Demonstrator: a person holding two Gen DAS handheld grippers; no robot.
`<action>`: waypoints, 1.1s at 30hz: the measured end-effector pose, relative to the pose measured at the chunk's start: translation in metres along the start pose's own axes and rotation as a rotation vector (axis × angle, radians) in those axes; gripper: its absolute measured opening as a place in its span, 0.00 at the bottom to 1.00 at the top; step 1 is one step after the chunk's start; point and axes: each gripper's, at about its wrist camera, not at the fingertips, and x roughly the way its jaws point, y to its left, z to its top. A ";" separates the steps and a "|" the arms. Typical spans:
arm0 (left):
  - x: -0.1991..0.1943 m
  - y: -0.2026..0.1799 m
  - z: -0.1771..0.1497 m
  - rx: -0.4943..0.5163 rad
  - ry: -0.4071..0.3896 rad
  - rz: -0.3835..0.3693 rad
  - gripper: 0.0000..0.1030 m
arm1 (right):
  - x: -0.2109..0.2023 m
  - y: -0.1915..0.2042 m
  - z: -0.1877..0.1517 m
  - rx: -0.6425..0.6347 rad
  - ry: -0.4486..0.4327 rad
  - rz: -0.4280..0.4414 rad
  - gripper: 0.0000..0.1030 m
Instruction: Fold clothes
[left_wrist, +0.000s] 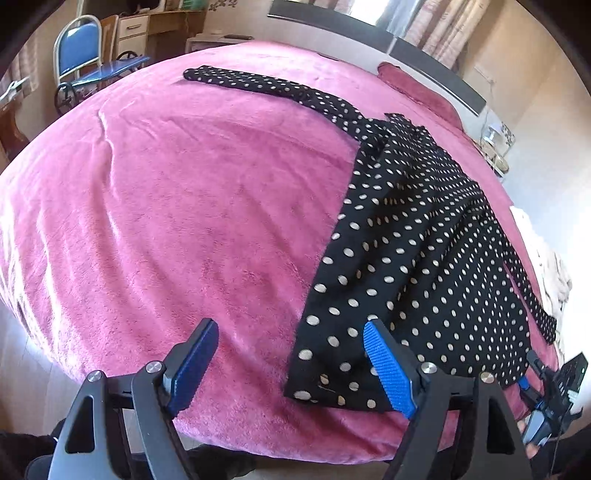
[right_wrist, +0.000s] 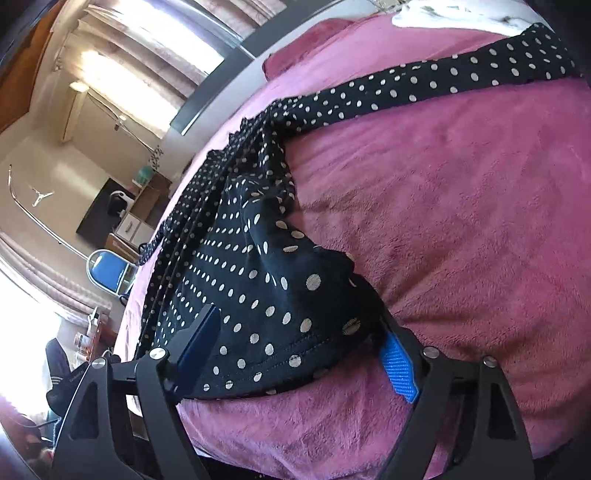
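A black garment with white polka dots (left_wrist: 417, 258) lies spread on a pink blanket (left_wrist: 184, 206), one sleeve stretched to the far left and one to the right. My left gripper (left_wrist: 291, 354) is open, low over the bed at the garment's near left hem corner, its right finger over the cloth. My right gripper (right_wrist: 299, 350) is open, its fingers on either side of the garment's (right_wrist: 258, 288) hem edge, which bunches up between them. The right gripper also shows in the left wrist view (left_wrist: 546, 402) at the far right.
A blue chair (left_wrist: 79, 55) and a wooden desk (left_wrist: 155, 29) stand beyond the bed's far left. A dark headboard (left_wrist: 436, 66) and a pink pillow (left_wrist: 417, 85) are at the far side. White cloth (left_wrist: 546, 266) lies at the right edge.
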 end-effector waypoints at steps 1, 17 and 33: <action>-0.001 -0.004 -0.003 0.014 0.005 0.000 0.80 | -0.001 -0.001 -0.001 0.007 0.000 0.000 0.81; -0.015 0.007 -0.014 0.034 -0.036 -0.030 0.65 | -0.005 -0.029 -0.005 0.088 0.013 0.008 0.07; 0.030 -0.009 -0.017 0.024 0.075 -0.195 0.05 | -0.001 -0.035 -0.005 0.104 0.022 0.024 0.07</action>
